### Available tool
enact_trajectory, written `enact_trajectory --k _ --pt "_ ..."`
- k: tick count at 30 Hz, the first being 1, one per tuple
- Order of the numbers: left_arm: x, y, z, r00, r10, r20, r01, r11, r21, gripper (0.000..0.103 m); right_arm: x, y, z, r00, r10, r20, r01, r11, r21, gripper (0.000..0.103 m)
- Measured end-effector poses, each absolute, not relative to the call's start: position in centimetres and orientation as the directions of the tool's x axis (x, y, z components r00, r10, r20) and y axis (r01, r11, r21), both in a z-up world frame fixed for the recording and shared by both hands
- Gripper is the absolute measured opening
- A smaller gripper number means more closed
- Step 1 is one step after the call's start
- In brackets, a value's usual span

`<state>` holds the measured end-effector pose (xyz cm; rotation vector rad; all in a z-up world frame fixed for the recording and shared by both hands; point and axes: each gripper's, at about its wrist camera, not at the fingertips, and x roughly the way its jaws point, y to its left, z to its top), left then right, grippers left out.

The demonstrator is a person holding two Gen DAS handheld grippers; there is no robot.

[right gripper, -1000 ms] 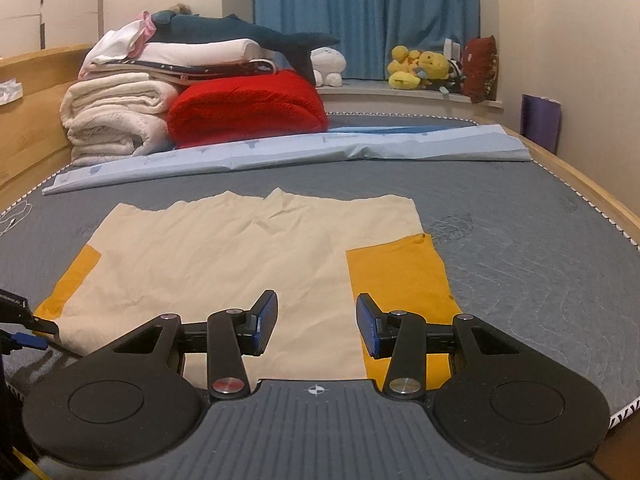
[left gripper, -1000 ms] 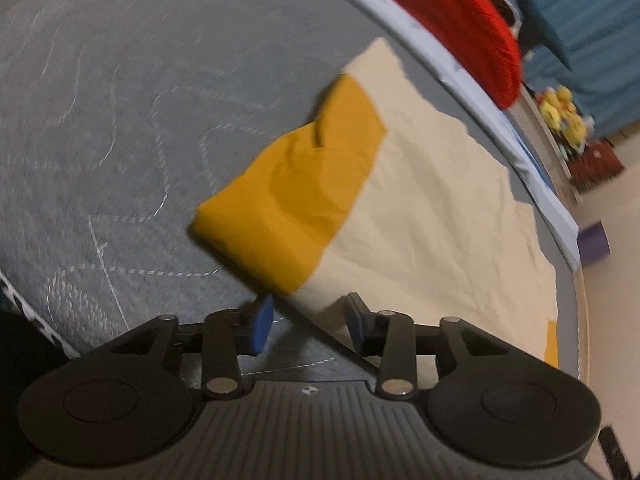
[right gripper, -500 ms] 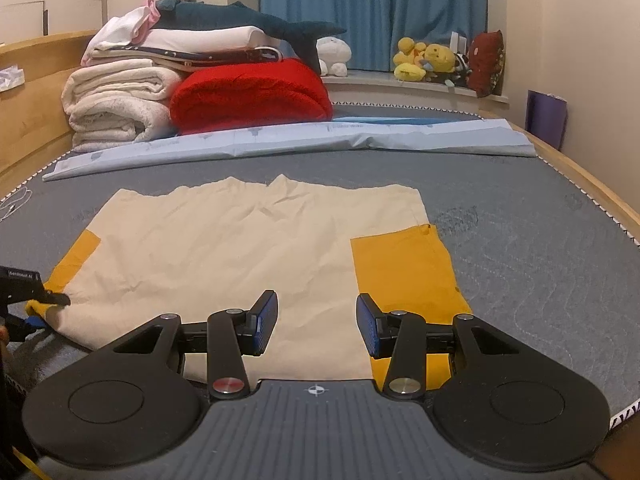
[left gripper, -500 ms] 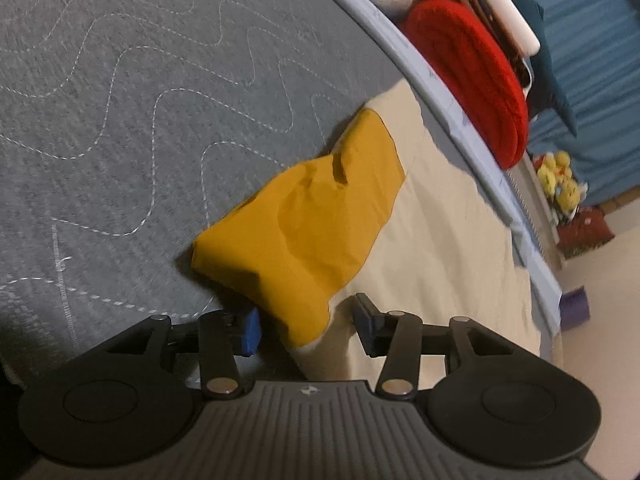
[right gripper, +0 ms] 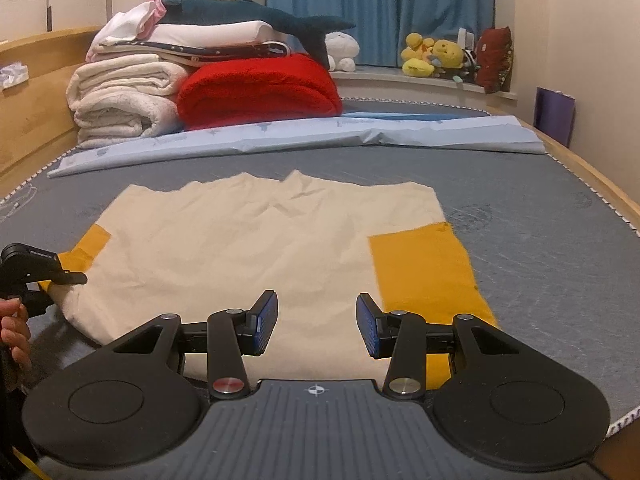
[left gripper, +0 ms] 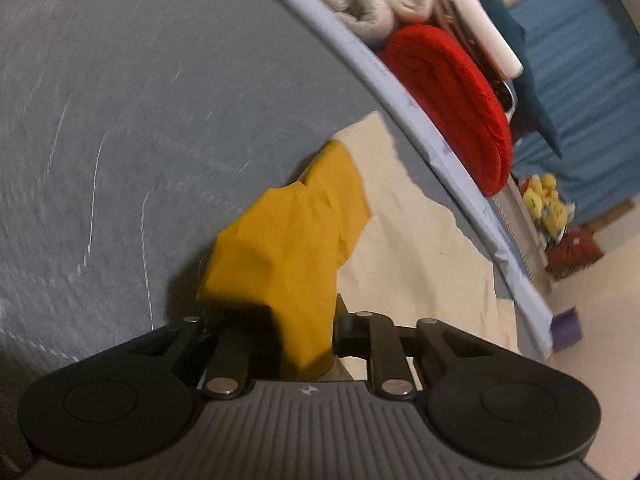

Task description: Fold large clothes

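Note:
A cream shirt (right gripper: 248, 248) with yellow sleeves lies flat on the grey mattress (right gripper: 540, 240). My left gripper (left gripper: 276, 320) is at the shirt's left side, its jaws closing on the left yellow sleeve (left gripper: 288, 248). The sleeve is bunched up and lifted between them and hides the pads. In the right wrist view the left gripper (right gripper: 60, 276) pinches that sleeve (right gripper: 92, 240) at the far left. My right gripper (right gripper: 317, 312) stands open just above the shirt's near hem, with nothing held. The right yellow sleeve (right gripper: 424, 272) lies flat beside it.
A folded light-blue sheet (right gripper: 304, 136) runs across the bed behind the shirt. Behind it are a red blanket (right gripper: 260, 88), white towels (right gripper: 120, 108) and a plush shark (right gripper: 260, 12). Wooden bed rails (right gripper: 580, 164) border the mattress. A hand (right gripper: 14, 332) holds the left gripper.
The left gripper moved in over the yellow sleeve and its jaws narrowed on it; the sleeve is now bunched and raised. The right gripper has stayed still and open.

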<state>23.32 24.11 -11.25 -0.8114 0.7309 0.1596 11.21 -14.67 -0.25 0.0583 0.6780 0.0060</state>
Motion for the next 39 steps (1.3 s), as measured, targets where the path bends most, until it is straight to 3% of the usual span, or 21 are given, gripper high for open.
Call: enact_trajectory --k 3,5,7,9,17,22,26,30,36,39 --pt "22.1 23.7 -8.2 0.782 -0.12 -0.612 -0.346 0.734 -0.585 0.017 12.0 -13.2 -0.1 0.783 0.058 -0.619 0.001 0.995 0.095 0.043" --pt "21.6 23.5 -5.7 0.8 -0.129 -0.585 -0.299 0.76 -0.577 0.017 12.6 -12.0 -0.1 0.786 0.092 -0.611 -0.017 0.992 0.127 0.034" --pt "21.3 23.3 -3.2 0.801 -0.133 -0.584 -0.259 0.802 -0.538 0.017 13.2 -10.9 -0.1 0.782 0.144 -0.606 -0.041 0.983 0.18 0.014" --pt "20.8 23.3 -0.8 0.797 -0.129 -0.59 -0.207 0.859 -0.468 0.017 13.8 -9.7 -0.2 0.774 0.205 -0.599 -0.071 0.968 0.241 0.008" --pt "17.5 25.3 3.0 0.797 -0.1 -0.595 -0.052 0.971 -0.233 0.018 16.0 -4.0 -1.4 0.73 0.349 -0.587 -0.141 0.918 0.37 0.008" --pt "16.8 25.4 0.9 0.789 -0.101 -0.607 -0.078 0.962 -0.263 0.018 19.3 -0.9 -7.7 0.522 0.425 -0.74 -0.065 0.884 0.463 0.007" --pt "16.9 22.1 0.8 0.809 -0.061 -0.584 -0.005 0.994 -0.111 0.018 20.6 0.2 -10.7 0.45 0.432 -0.782 0.001 0.875 0.484 0.002" --pt "16.2 19.8 0.7 0.84 -0.055 -0.54 0.059 0.998 -0.011 0.018 20.5 0.8 -9.7 0.449 0.419 -0.789 -0.051 0.894 0.446 0.002" --pt "16.6 21.0 0.5 0.816 -0.025 -0.578 -0.039 0.994 -0.099 0.018 17.7 -1.9 -4.9 0.607 0.344 -0.717 -0.138 0.933 0.331 0.003" --pt "16.7 20.7 0.9 0.812 0.0 -0.584 -0.058 0.995 -0.081 0.018 16.2 -5.2 -2.8 0.666 0.303 -0.682 -0.156 0.95 0.269 0.003"
